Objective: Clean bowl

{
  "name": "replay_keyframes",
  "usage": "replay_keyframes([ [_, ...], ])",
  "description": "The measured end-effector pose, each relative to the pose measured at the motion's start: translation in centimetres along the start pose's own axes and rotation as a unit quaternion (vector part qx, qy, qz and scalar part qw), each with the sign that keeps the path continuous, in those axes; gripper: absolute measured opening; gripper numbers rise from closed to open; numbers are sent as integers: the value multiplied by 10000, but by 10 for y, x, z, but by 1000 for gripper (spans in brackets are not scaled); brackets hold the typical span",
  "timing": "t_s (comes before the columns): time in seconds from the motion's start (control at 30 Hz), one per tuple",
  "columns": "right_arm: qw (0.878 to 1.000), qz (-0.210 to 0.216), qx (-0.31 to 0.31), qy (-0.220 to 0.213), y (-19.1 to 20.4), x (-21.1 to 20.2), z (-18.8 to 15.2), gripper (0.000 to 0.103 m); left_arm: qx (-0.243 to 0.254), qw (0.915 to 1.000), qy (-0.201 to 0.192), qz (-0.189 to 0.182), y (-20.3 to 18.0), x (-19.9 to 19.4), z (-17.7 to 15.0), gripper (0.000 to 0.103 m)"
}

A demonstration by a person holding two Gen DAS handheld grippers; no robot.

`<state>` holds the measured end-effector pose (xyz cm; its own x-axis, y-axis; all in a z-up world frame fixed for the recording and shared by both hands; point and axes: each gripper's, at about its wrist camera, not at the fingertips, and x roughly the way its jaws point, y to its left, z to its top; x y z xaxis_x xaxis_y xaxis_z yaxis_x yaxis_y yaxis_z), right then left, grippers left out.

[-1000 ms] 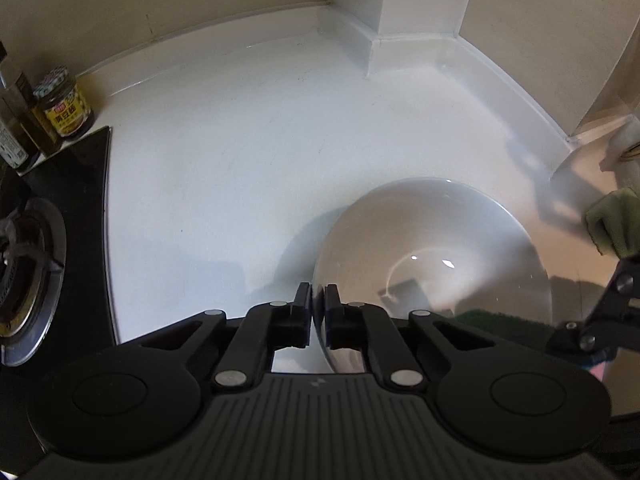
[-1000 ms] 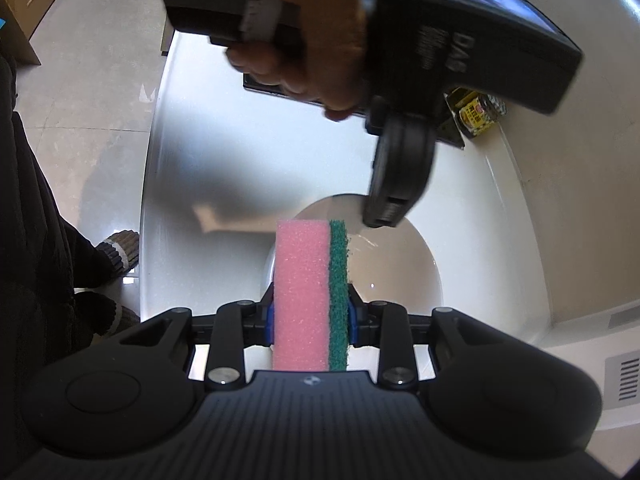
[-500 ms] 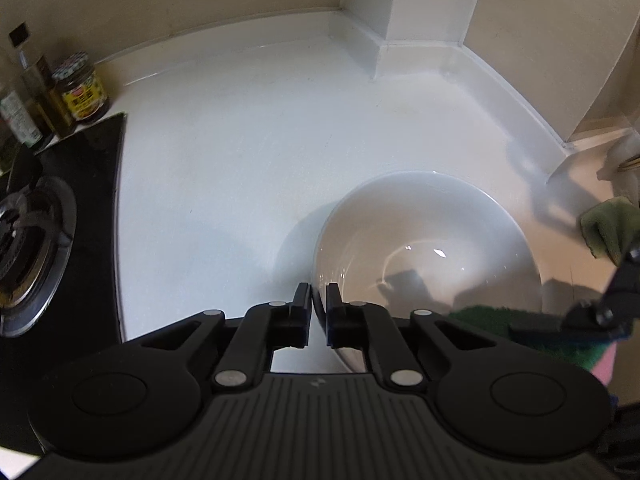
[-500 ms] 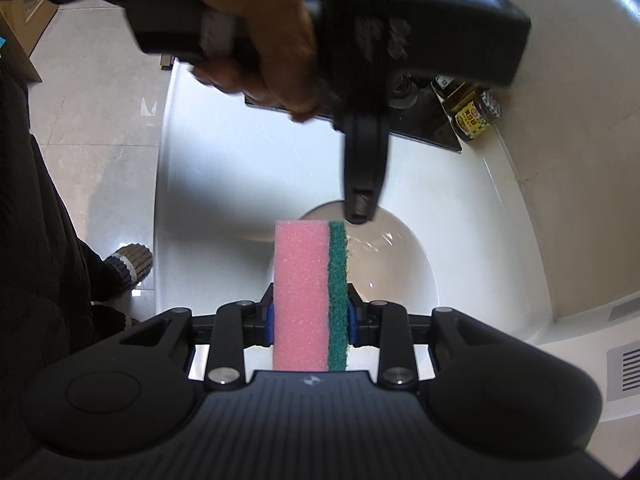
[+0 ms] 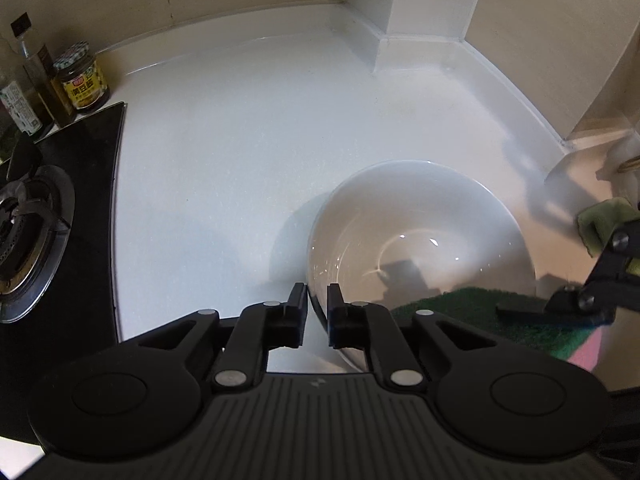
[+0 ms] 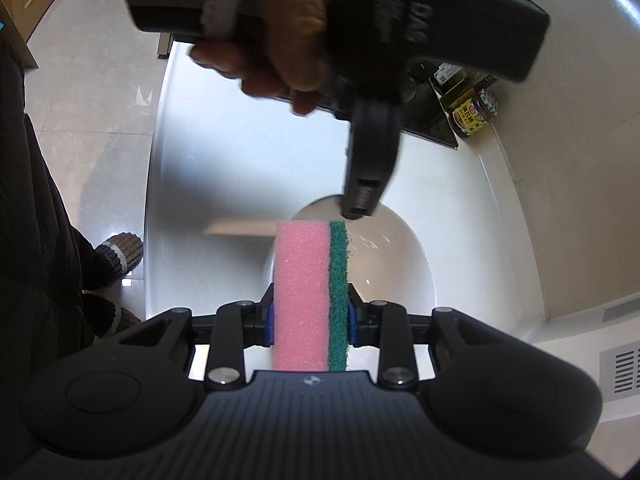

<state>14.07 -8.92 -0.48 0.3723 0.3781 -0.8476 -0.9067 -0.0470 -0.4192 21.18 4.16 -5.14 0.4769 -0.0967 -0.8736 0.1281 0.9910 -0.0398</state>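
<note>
A white countertop (image 5: 240, 152) is seen spreading to a tiled corner, and everything else is placed against it. At its left edge a black gas hob (image 5: 48, 216) is set in, and behind the hob, by the wall, a yellow-labelled jar (image 5: 82, 80) is stood beside a dark bottle (image 5: 38, 76). On the near right part of the countertop a white bowl (image 5: 420, 240) is stood upright, its inside bare and glossy. The left gripper (image 5: 318, 300) is held over the bowl's near-left rim; the rim is seen between its fingers, and the jaws are opening, with a narrow gap showing on either side of the rim, so the rim is not pinched. In the right wrist view this tool is seen gripped by a hand (image 6: 276, 40) above the bowl. The right gripper (image 6: 310, 316) is closed firmly on a pink sponge (image 6: 300, 296) with a green scouring face, which is carried upright just above the bowl's near edge. A green cloth (image 5: 600, 220) is seen beyond the countertop's right end.
</note>
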Motion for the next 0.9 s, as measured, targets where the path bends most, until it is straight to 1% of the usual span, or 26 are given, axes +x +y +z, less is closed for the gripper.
replay_keyframes([
  [0.1, 10000, 2, -56, 8, 2, 0, 0, 27, 170, 9998, -8, -96, 1, 6, 9, 6],
  [0.17, 9999, -22, -110, 32, 5, 2, 1, 27, 394, 9991, 49, -164, 0, 12, 21, 5],
  [0.27, 9997, -120, -182, 113, 5, 3, 2, 27, 499, 9987, 66, -122, -5, 17, 31, 5],
  [0.33, 9997, -112, -145, 131, 4, 3, 1, 27, 354, 9993, 66, -53, -6, 12, 27, 6],
  [0.47, 9998, -119, -125, 130, 5, 6, -2, 27, -41, 9999, 7, -109, -1, -8, 2, 8],
  [0.53, 9998, -107, -148, 126, 5, 5, -1, 27, -87, 9999, 4, -97, -1, -12, -6, 10],
  [0.6, 9997, -98, -180, 124, 5, 3, -1, 27, -13, 10000, -11, -84, -2, -12, -7, 11],
  [0.7, 9997, -73, -202, 109, 4, 2, 0, 27, 98, 9998, -48, -142, 0, -7, 2, 7],
  [0.77, 9996, -93, -245, 91, 5, 1, 0, 27, 244, 9995, -39, -189, 0, 1, 15, 4],
  [0.9, 9995, -193, -234, 134, 3, 0, 0, 27, 347, 9993, -1, -114, -6, 10, 32, 4],
])
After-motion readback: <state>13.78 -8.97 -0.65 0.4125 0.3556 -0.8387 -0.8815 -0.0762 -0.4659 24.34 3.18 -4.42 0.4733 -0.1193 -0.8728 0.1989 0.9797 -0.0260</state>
